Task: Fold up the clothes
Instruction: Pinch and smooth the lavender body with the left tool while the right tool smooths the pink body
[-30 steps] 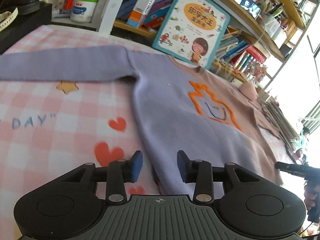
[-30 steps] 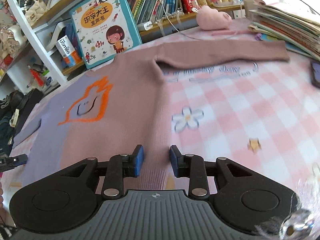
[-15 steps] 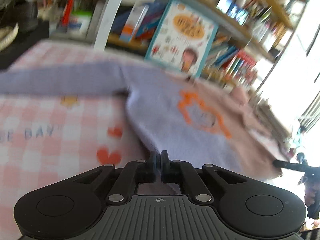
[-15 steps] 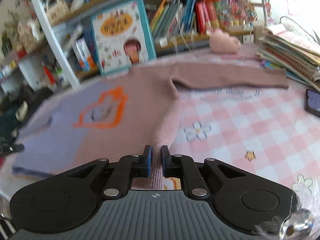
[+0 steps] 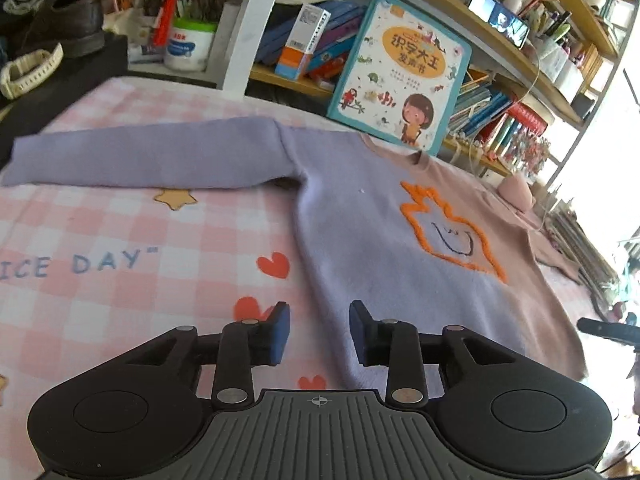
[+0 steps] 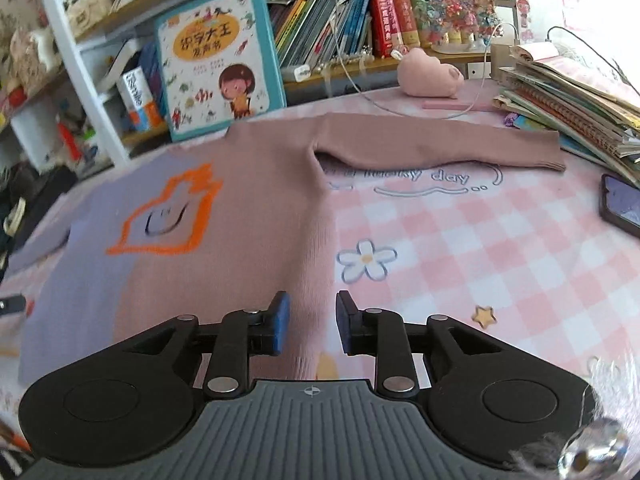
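**Hem corners first, both sides together**

Across the pink checked cloth (image 5: 120,220) the sweater (image 5: 360,220) lies flat, front up, lilac half on the left, dusty-pink half on the right, both sleeves stretched straight out to the sides and the orange motif (image 6: 168,216) in the middle. Both tools sit at the near hem. Left gripper (image 5: 318,332): jaws have just been opening, a narrow gap now, the lilac side edge between the pads but not pinched. Right gripper (image 6: 310,328): same story, just opened to a narrow gap, the pink side edge running between, nothing held. My call: bite each hem corner squarely, both layers, then lift evenly so the hem travels to the collar without skewing. Watch the picture book (image 6: 216,60) leaning at the far edge.
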A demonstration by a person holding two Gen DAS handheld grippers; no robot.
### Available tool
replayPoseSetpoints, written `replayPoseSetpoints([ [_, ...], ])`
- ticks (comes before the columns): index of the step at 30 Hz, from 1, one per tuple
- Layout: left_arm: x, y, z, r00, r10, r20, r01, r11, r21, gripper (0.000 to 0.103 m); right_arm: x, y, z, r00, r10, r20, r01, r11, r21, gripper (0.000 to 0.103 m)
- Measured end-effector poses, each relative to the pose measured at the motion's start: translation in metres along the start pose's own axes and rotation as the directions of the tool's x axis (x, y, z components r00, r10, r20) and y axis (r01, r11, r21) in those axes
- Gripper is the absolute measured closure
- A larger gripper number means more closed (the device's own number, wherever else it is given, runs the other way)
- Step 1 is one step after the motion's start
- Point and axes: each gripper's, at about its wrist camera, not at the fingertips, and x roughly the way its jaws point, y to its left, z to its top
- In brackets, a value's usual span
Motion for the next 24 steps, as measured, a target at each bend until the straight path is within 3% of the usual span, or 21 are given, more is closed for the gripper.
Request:
replayPoseSetpoints([
  [6,0.009,-0.005,-0.003,1.000,0.014,0.000,-0.014,1.000,0.025,0.077,0.014,0.006,-0.003,0.999,-0.021,-0.028,0.020,0.999,-0.031,0.079],
  [8,0.011,-0.005,-0.003,1.000,-0.003,-0.015,0.003,0.999,0.033,0.103,0.014,0.006,-0.005,0.999,-0.016,-0.031,0.015,0.999,-0.029,0.083],
  [13,0.006,0.004,0.001,0.999,0.047,0.006,-0.048,0.999,0.025,0.103,0.012,0.009,-0.008,0.999,0.005,-0.032,-0.007,0.999,-0.054,0.086],
  [21,0.006,0.000,-0.001,0.999,0.046,-0.001,-0.046,0.998,0.037,0.103,0.013,0.007,-0.006,0.999,-0.001,-0.036,-0.001,0.999,-0.046,0.082],
  [24,0.008,-0.002,0.003,0.999,0.053,-0.003,-0.053,0.998,0.046,0.093,0.011,0.009,-0.004,1.000,-0.017,-0.022,0.016,0.998,-0.056,0.080],
])
